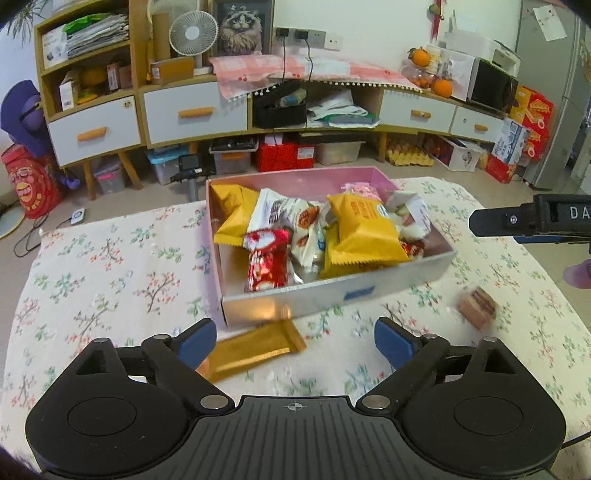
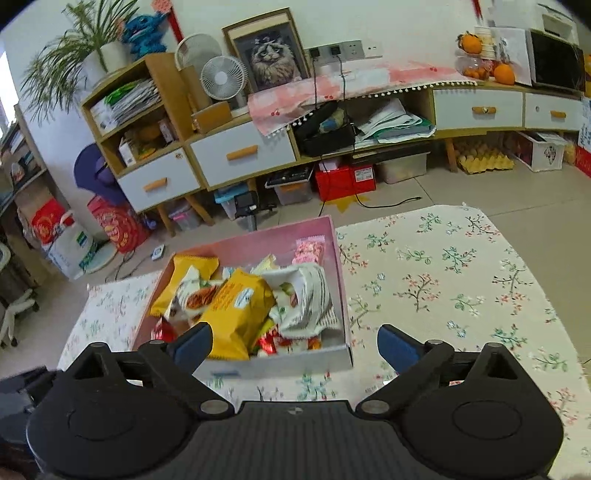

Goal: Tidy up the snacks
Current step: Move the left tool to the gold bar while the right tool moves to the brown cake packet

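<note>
Left wrist: pink snack box (image 1: 369,173), brimful.

Snack packets (image 1: 317,236) lie in the box (image 1: 332,295) on the table (image 1: 110,277).

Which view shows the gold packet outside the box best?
Left wrist: the gold packet lies on the cloth just in front of the box, though slightly blurred. The right wrist view does not show it at all.

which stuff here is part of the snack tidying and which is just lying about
Job: pink box of snack packets, gold packet and brown wafer snack loose on the tablecloth.
Lying about: fan, cat picture, oranges, egg trays.
</note>
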Demonstrator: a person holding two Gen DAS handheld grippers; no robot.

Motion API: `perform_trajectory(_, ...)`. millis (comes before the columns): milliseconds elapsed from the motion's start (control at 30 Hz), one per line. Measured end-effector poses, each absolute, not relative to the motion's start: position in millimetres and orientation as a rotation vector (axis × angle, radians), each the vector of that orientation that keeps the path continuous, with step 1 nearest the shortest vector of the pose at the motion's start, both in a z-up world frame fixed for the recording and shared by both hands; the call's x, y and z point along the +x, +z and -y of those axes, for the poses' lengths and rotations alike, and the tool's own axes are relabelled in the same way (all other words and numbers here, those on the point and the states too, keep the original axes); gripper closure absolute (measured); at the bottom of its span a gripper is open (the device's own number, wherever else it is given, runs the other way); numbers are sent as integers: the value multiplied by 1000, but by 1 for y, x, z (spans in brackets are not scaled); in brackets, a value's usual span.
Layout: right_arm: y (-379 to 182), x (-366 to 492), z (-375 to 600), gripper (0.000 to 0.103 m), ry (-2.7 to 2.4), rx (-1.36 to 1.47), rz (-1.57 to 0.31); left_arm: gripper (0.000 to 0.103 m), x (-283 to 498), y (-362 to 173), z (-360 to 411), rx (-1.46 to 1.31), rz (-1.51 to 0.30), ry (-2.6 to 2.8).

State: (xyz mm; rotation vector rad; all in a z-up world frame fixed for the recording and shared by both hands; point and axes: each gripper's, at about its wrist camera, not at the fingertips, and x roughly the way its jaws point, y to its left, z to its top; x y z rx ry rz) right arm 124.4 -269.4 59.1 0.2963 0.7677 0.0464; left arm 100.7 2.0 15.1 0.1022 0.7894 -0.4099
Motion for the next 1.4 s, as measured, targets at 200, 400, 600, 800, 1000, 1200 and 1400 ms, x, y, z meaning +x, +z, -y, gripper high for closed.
perform_trajectory(200,54,109,265,28,50,236,-795,7,81,-1,-19,91,-806,-423)
perform_trajectory(400,39,91,258,26,59,112,-825,6,75,-23,-41,128,-813,-436)
perform_trajectory(600,17,75,259,26,106,24,-829,6,76,-50,-61,206,-810,-451)
perform_trajectory(800,-7,69,260,26,116,-62,-869,1,83,-65,-70,261,-789,-510)
perform_trajectory(1000,-27,74,259,25,122,-128,-919,0,103,-70,-73,232,-754,-550)
perform_trajectory(1200,-33,79,275,24,151,-41,-901,0,121,-74,-70,213,-709,-550)
perform_trajectory(1400,-35,86,283,24,152,-31,-871,0,133,-74,-63,209,-698,-547)
